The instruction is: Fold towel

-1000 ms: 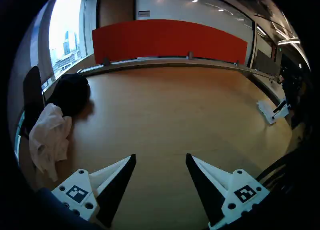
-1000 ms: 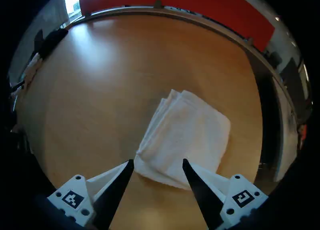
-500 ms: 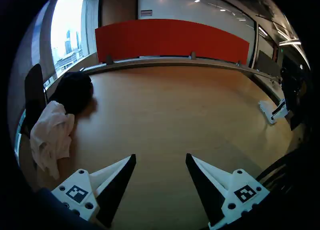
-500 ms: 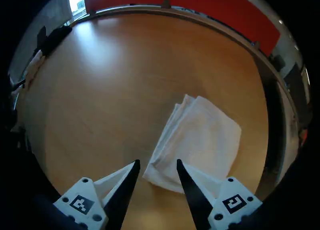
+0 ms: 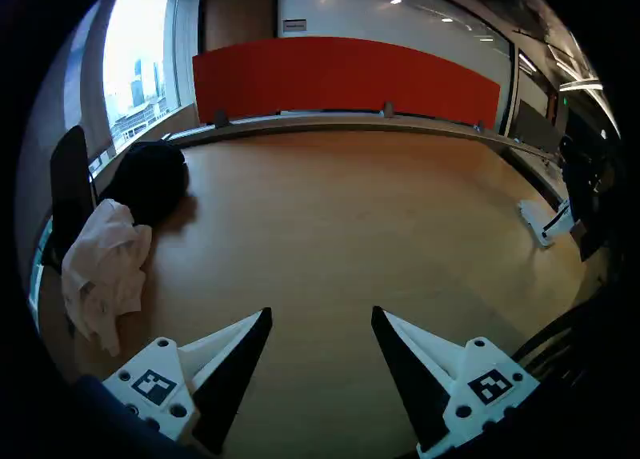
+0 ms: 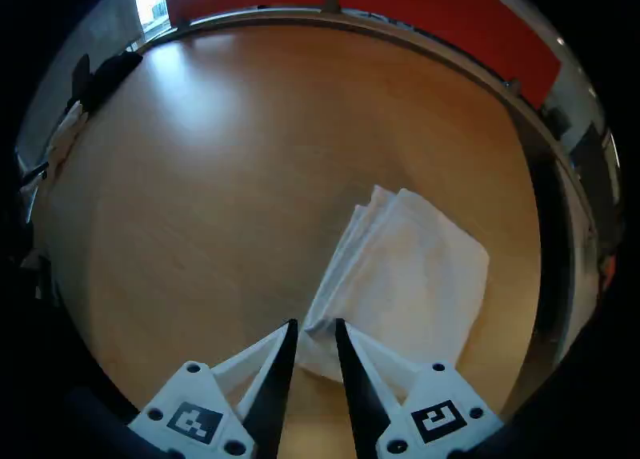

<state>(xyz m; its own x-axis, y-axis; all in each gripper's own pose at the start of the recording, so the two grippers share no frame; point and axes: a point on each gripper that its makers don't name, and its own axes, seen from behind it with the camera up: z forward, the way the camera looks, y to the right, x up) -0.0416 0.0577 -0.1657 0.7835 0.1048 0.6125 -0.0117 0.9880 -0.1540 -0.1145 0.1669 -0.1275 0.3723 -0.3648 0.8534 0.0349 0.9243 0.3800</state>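
Right gripper view: looking steeply down on a wooden tabletop [image 6: 200,179].
Towel [image 6: 408,275]: white, folded into a layered rectangle and lying flat on the tabletop. Just ahead of the right gripper, spreading away to its right. Stacked fold edges showing along the side toward the gripper's left.
Right gripper [image 6: 314,325]: drawn in to a slim gap, with the towel's near corner sitting between the fingertips. Impossible to tell whether both fingers actually press on the cloth.
Left gripper view: looking level across the same tabletop.
Left gripper [image 5: 321,310]: spread wide, bare wood showing between its fingers.
Black bag [image 5: 148,179]: well ahead and to the left of the left gripper, near the tabletop's edge.
Pale garment [image 5: 104,271]: crumpled, on the near side of the bag and touching it, to the gripper's left.
Red partition [image 5: 344,75]: straight ahead of the left gripper, along the tabletop's far edge.
Window [image 5: 136,67]: ahead and left, beyond the bag.
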